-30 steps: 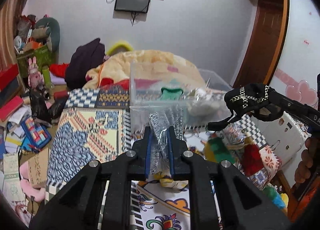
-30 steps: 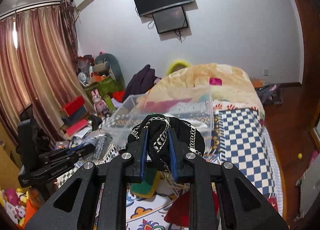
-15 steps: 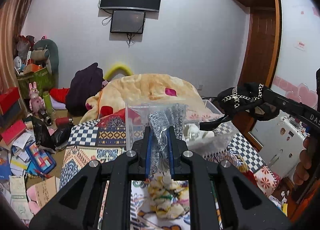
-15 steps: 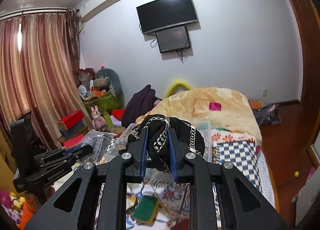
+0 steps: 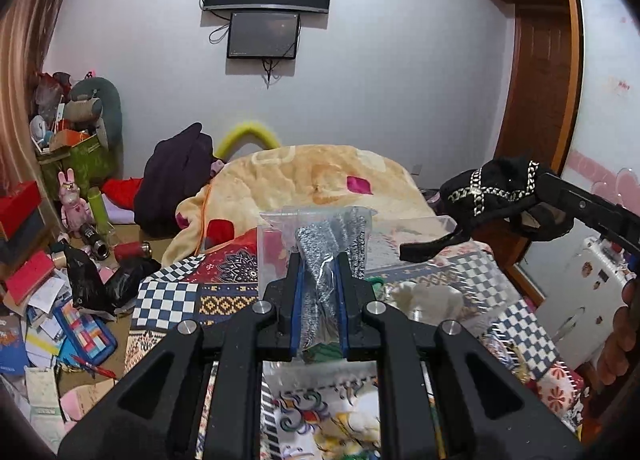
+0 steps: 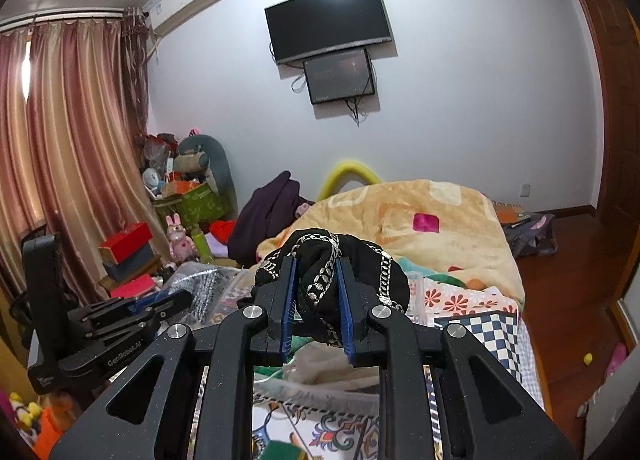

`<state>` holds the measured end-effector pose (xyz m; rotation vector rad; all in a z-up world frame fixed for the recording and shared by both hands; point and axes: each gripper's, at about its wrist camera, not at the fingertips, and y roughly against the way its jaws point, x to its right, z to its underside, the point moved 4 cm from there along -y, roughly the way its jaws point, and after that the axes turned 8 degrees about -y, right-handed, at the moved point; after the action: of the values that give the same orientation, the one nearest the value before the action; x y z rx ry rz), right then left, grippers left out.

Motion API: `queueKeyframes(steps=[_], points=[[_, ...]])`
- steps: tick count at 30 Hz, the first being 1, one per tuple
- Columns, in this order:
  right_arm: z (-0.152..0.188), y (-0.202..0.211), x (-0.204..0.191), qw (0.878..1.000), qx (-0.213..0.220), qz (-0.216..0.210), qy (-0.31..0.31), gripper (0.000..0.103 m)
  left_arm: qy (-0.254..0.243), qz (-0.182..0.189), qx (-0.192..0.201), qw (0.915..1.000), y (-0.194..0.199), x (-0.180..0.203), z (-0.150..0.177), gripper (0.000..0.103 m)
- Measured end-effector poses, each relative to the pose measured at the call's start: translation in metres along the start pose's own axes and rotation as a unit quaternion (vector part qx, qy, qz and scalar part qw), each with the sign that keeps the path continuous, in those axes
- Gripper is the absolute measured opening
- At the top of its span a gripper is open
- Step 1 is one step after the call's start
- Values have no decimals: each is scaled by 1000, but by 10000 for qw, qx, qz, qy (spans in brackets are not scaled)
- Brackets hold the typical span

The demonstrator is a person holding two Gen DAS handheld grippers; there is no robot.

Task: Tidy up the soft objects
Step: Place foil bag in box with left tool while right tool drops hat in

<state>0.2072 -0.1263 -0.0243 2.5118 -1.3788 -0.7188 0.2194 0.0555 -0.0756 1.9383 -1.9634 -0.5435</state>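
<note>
- Both hand-held grippers have risen since a second ago: the clear bin that stood ahead of the fingers now sits low behind them, and more wall and TV fill both views.
- Left hand-held gripper (image 5: pixel 319 292) is pinching a clear bag (image 5: pixel 320 236) with grey-speckled fabric inside; the bag stands up between the blue pads, its top flaring out toward 12 o'clock.
- In the right wrist view the same gripper (image 6: pixel 176 298) shows at 9 o'clock, with the bag (image 6: pixel 208 280) sticking out past its tips.
- Clear bin (image 5: pixel 440 225) sits on the bed (image 5: pixel 168 300) just behind the left fingers; a white soft thing (image 5: pixel 428 296) lies inside at about 4 o'clock from the bag.
- Right hand-held gripper (image 6: pixel 316 300) is pressed onto a black purse (image 6: pixel 384 280) trimmed with silver chain, which bulges over and around the fingertips.
- From the left wrist view that purse (image 5: pixel 492 187) hangs in the air at 2 o'clock, above the bin's right end, a black strap trailing down toward the bin; the gripper's fingertips are hidden behind the purse there.
- Peach blanket (image 6: pixel 440 211) is heaped at the far end of the bed, at 12 o'clock.
- TV (image 6: pixel 328 19) hangs on the wall above.
</note>
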Motion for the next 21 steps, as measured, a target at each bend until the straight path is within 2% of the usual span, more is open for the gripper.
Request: queueKeyframes(steps=[6, 11, 18, 21], points=[[8, -22, 6, 9996, -250, 105, 24, 18, -3, 40, -281, 9996, -30, -1, 1, 14], [17, -40, 14, 9983, -504, 277, 15, 18, -190, 42, -556, 9983, -56, 9, 8, 14], [31, -67, 26, 9926, -1040, 632, 31, 18, -316, 89, -854, 9958, -83, 22, 17, 14], [36, -73, 29, 9904, -1237, 623, -28, 18, -397, 89, -971, 9944, -91, 27, 21, 14]])
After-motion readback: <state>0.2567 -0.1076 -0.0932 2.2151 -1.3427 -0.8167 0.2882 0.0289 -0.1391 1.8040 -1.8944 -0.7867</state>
